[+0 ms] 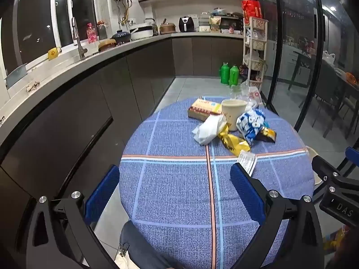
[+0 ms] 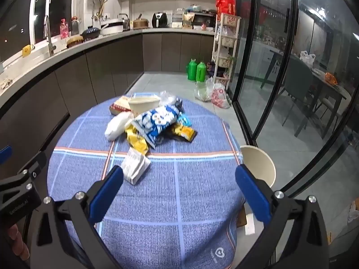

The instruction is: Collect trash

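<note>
A pile of trash lies at the far side of a round table with a blue checked cloth (image 1: 175,201) (image 2: 190,179). It holds a blue-and-white snack bag (image 2: 157,121) (image 1: 251,123), a yellow wrapper (image 2: 136,142) (image 1: 233,142), a crumpled white bag (image 2: 116,125) (image 1: 208,130), a paper cup (image 2: 144,104) (image 1: 233,113), a flat box (image 1: 204,108) and a dark-and-yellow wrapper (image 2: 182,132). A white packet (image 2: 135,168) (image 1: 246,161) lies nearest. My left gripper (image 1: 175,192) and right gripper (image 2: 180,194) hover open over the near half, holding nothing.
A cream bin (image 2: 258,165) stands on the floor against the table's right edge. Dark kitchen cabinets (image 1: 89,112) run along the left. Two green bottles (image 2: 197,70), plastic bags (image 2: 213,94) and a shelf rack (image 2: 225,44) stand beyond, with glass doors (image 2: 269,67) on the right.
</note>
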A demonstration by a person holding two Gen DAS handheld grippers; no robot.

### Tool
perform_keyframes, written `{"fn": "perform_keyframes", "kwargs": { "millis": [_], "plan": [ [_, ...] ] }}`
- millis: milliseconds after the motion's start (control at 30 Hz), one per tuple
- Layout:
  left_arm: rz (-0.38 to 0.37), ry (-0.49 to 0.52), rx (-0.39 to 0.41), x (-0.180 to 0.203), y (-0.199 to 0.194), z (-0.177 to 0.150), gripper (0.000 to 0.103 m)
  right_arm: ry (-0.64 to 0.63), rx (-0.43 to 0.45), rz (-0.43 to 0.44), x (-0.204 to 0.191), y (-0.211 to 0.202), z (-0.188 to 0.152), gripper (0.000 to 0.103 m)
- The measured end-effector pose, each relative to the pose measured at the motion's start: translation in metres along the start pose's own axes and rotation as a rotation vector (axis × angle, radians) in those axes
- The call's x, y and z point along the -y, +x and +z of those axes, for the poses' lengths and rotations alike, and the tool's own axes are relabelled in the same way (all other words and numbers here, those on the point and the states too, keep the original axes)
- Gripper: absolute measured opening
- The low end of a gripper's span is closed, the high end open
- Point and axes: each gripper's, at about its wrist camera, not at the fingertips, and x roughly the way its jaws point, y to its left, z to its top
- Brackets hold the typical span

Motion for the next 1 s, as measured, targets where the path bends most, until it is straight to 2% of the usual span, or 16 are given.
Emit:
{"fn": "perform_keyframes", "kwargs": {
  "millis": [200, 367, 1000],
  "plan": [
    [-0.001, -0.021, 0.075, -0.011, -0.024, 0.016, 0.095, 0.003, 0.084, -0.002, 0.001, -0.025, 0.015, 0.1],
    [-0.008, -0.035, 0.107, -0.016, -0.036, 0.024, 0.095, -0.002, 0.127, 0.005, 0.0, -0.044, 0.024, 0.1],
    [-0.022, -0.038, 0.099, -0.017, -0.036, 0.025, 0.095, -0.012, 0.154, 0.003, -0.008, -0.054, 0.028, 0.1]
  ]
}}
